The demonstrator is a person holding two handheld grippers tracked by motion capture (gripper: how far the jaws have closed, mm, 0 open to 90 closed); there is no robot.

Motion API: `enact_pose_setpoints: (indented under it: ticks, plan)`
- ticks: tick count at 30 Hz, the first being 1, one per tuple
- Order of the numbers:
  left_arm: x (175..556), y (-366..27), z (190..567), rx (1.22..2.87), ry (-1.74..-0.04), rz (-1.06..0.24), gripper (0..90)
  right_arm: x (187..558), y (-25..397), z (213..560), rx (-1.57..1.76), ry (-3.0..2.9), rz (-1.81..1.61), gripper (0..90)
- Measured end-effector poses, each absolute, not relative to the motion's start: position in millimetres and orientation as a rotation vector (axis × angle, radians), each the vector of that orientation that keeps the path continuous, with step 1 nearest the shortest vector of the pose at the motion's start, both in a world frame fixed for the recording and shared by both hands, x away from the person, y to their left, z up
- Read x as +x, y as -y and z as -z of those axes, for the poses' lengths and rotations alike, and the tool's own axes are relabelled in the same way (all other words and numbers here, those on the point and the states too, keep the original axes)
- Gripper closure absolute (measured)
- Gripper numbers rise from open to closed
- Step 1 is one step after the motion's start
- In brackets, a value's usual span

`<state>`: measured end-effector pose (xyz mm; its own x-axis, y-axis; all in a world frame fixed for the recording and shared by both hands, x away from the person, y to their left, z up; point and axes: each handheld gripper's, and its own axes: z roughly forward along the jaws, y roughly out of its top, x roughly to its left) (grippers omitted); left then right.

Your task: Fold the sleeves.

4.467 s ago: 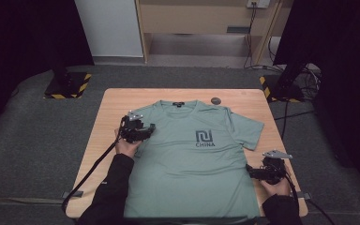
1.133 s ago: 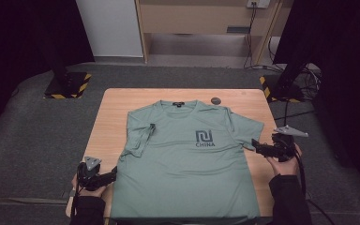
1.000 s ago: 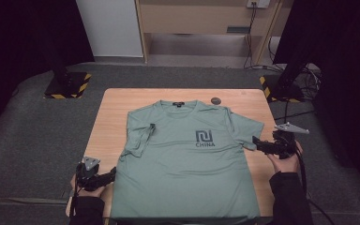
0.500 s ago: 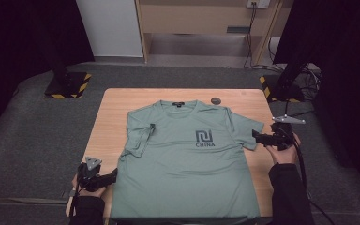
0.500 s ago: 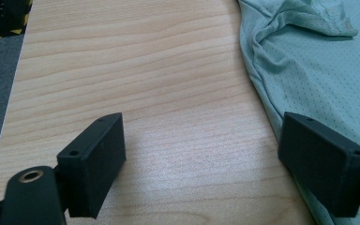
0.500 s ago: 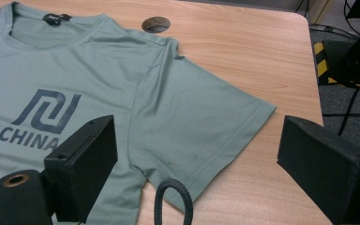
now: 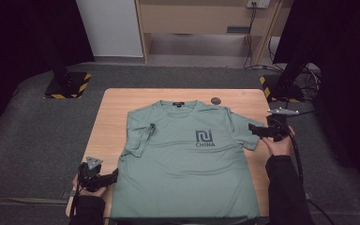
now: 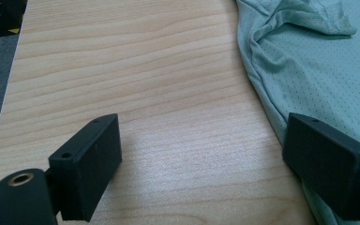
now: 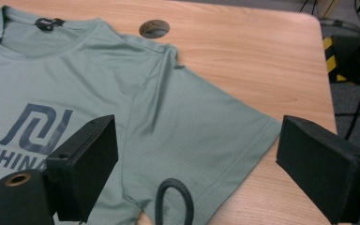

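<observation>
A green T-shirt (image 7: 187, 164) with a dark "CHINA" logo lies flat, front up, on the wooden table (image 7: 112, 117). Its left sleeve (image 7: 139, 137) is folded in over the chest. My left gripper (image 7: 114, 176) rests open at the table's near left corner, beside the shirt's side edge (image 8: 272, 108). In the left gripper view the left gripper (image 8: 201, 140) has bare wood between its jaws. My right gripper (image 7: 252, 129) is open at the tip of the flat right sleeve (image 7: 243, 131). In the right gripper view the right gripper (image 9: 197, 140) has the sleeve (image 9: 201, 122) between its jaws.
A dark round disc (image 7: 215, 101) sits in the tabletop past the shirt's right shoulder, also the disc (image 9: 154, 28). Black-and-yellow stand bases (image 7: 68, 84) stand on the grey floor at both far corners. Cables (image 7: 304, 79) lie at the right.
The left gripper has left the left sleeve, now folded in, and drawn back to the near left corner. The right gripper has moved away along the right edge to the right sleeve.
</observation>
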<state>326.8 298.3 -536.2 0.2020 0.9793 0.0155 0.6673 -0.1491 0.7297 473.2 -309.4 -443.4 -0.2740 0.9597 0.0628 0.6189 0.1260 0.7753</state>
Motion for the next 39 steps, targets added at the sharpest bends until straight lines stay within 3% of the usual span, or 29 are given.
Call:
enact_pose_setpoints:
  ticks: [22,39]
  plan:
    - [328.8,-295.9,536.5,1.896,-1.533,-0.676,7.6,521.8,323.3,490.6,1.62,-1.945,-0.977,16.2]
    - [328.9,-295.7,536.5,1.896,-1.533,-0.676,7.5,544.6,348.5,517.1,1.704,-1.921,-0.88,26.2]
